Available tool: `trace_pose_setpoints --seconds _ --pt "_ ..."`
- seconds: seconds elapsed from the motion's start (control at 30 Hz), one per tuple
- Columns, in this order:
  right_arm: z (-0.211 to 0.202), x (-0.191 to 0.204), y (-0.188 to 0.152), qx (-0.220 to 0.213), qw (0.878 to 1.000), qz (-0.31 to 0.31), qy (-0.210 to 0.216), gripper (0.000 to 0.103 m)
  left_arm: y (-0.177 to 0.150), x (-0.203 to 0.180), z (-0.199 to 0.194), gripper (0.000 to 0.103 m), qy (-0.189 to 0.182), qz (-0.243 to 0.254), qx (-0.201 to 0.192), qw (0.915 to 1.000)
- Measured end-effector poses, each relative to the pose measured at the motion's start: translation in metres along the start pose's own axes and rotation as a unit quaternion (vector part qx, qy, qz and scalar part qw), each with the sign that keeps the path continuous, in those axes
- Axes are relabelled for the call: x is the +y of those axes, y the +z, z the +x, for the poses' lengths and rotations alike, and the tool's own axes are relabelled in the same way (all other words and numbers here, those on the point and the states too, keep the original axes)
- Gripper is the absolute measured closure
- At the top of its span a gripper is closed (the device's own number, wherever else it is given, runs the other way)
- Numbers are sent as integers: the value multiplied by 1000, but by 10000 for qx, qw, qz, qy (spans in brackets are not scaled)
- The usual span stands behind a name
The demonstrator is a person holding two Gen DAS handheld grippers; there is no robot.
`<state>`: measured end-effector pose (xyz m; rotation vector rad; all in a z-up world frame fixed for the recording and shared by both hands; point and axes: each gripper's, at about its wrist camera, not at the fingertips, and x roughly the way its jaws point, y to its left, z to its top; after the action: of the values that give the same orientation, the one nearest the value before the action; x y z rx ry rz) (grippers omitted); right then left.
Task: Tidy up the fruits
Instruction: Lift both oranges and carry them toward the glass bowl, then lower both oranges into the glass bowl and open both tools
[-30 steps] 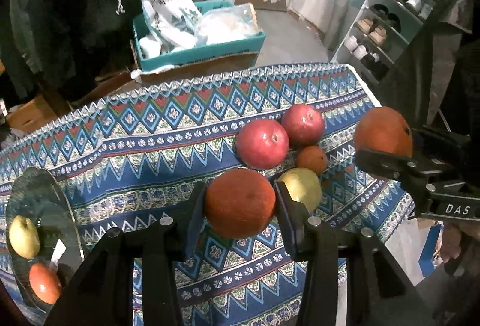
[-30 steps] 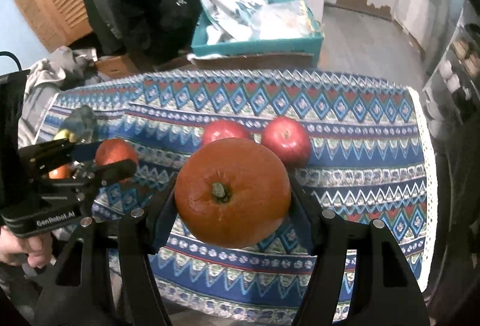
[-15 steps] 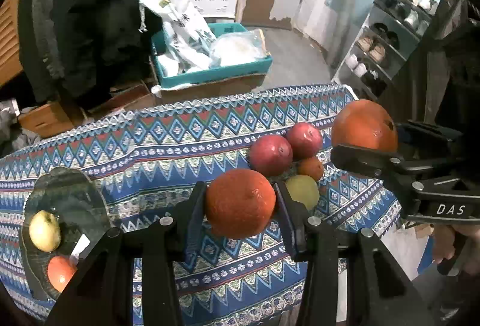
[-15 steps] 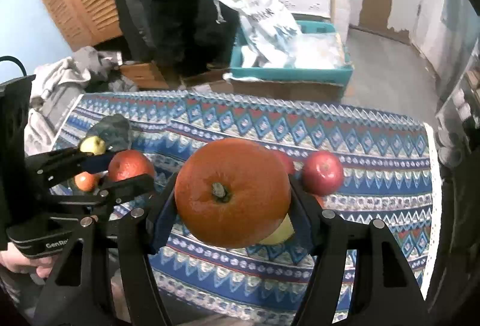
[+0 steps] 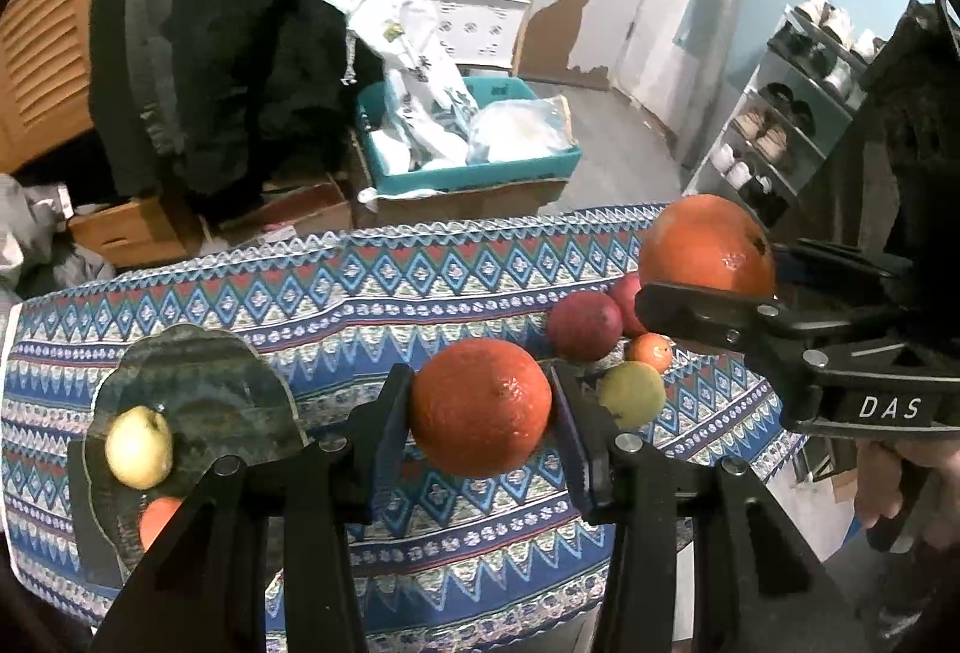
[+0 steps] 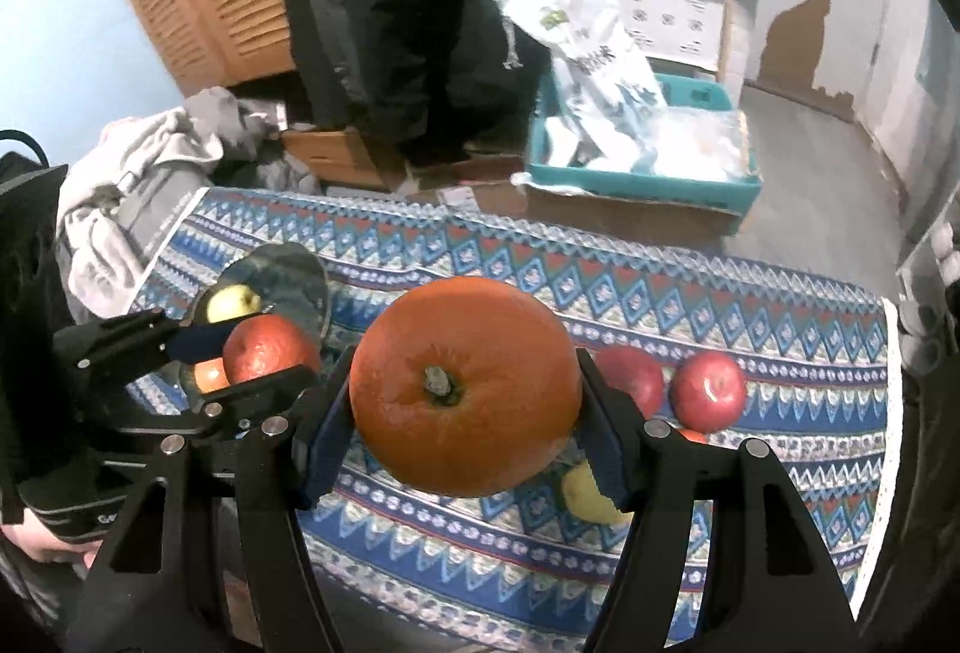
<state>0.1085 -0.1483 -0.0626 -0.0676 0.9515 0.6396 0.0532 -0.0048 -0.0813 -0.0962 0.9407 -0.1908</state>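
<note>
My left gripper (image 5: 480,413) is shut on a small orange (image 5: 480,407), held above the patterned tablecloth (image 5: 300,293). My right gripper (image 6: 465,395) is shut on a large orange (image 6: 465,395); the left wrist view shows that large orange (image 5: 708,245) at the right. A glass plate (image 5: 204,383) at the table's left holds a yellow-green apple (image 5: 139,448) and an orange fruit (image 5: 157,518). On the cloth at the right lie two red apples (image 6: 708,390), a small orange fruit (image 5: 649,352) and a yellow-green apple (image 5: 633,394).
A person in dark clothes (image 5: 240,53) stands beyond the table. A teal box (image 5: 468,167) with bags sits on cardboard on the floor behind. A shoe rack (image 5: 792,113) is at the right, grey clothes (image 6: 138,173) at the left.
Both grippers have risen and pulled back from the table with their oranges still held. The plate and the loose fruit now sit lower and farther away in both views.
</note>
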Motion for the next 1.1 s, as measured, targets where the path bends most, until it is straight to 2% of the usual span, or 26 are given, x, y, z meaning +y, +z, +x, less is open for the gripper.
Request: trace_pose_setpoints --seconds 0.7,1.1 --pt "60 92 35 349 9972 -405 518 36 -21 97 -24 57 381 -866 -85 9955" --pt "118 125 42 821 9924 -404 821 36 -40 161 1 57 735 -1415 251 9869"
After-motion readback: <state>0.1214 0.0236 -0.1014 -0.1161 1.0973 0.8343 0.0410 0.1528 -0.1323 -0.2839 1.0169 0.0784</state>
